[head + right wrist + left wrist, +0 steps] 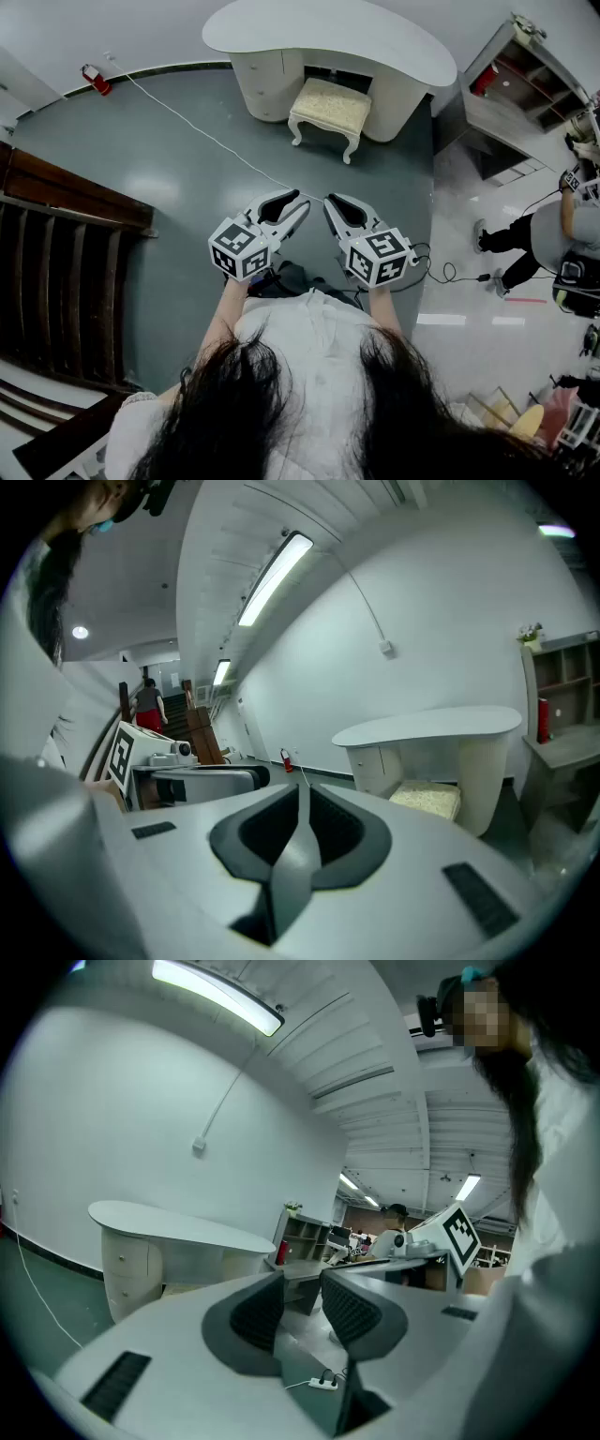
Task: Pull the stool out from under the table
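1. The left gripper (302, 1283) has its jaws a little apart with nothing between them. The right gripper (303, 794) has its jaws pressed together, also empty. Both are held side by side in front of the person's chest, tips pointing forward.
2. What could go wrong at the jaws: the right pair cannot take anything until it is opened, and the left gap looks too narrow for a seat edge or a leg. Reaching the stool like this would mean pushing it rather than gripping it.
3. What could go wrong on the way: a white cable (202, 131) lies across the grey floor, running from the far wall to just in front of the grippers. It could catch a foot on the approach or snag a stool leg during the pull.
4. What could go wrong in the pull: a grip on the soft cushion alone may slip. Pulling from one side may swing the stool so that a curved leg knocks the table's base.
5. The stool (325, 105) stands well apart from both grippers, straight ahead and slightly to the right. Its back part is tucked into the recess under the white table (328, 37), and its cream seat juts out toward the person
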Tool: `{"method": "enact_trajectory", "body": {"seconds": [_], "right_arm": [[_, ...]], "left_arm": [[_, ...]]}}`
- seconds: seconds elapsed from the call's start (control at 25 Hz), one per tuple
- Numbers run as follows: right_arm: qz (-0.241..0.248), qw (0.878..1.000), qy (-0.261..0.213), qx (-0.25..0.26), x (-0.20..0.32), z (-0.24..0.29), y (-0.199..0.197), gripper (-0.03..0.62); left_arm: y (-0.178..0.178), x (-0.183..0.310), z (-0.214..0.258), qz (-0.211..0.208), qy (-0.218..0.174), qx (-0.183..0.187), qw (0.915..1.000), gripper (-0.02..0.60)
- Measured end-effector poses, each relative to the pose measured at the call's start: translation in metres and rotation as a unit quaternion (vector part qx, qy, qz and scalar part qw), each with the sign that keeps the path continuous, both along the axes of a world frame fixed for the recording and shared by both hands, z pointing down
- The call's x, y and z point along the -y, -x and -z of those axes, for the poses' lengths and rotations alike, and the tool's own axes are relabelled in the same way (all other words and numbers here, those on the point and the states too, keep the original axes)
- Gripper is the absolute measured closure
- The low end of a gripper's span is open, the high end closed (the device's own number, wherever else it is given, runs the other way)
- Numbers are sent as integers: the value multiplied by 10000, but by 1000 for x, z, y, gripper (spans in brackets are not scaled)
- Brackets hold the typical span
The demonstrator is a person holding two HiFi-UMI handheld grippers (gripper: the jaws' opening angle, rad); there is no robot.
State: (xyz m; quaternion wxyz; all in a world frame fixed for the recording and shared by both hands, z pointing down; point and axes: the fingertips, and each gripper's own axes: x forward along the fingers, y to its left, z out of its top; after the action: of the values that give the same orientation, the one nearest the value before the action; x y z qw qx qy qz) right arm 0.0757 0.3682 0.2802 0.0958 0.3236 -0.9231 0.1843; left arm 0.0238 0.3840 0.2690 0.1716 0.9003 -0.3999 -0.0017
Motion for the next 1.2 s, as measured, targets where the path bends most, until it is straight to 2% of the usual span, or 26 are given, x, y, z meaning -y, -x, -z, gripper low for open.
{"method": "enact_trajectory", "body": {"seconds": [0.88, 1.2], "right_arm": [[-273, 9991, 312, 38, 9, -18, 52, 540], [-668, 9968, 419, 82, 16, -26, 59, 540]], "left_arm": [[56, 14, -21, -272, 215, 110, 9993, 445], [76, 21, -28, -524, 221, 141, 9983, 445]]}}
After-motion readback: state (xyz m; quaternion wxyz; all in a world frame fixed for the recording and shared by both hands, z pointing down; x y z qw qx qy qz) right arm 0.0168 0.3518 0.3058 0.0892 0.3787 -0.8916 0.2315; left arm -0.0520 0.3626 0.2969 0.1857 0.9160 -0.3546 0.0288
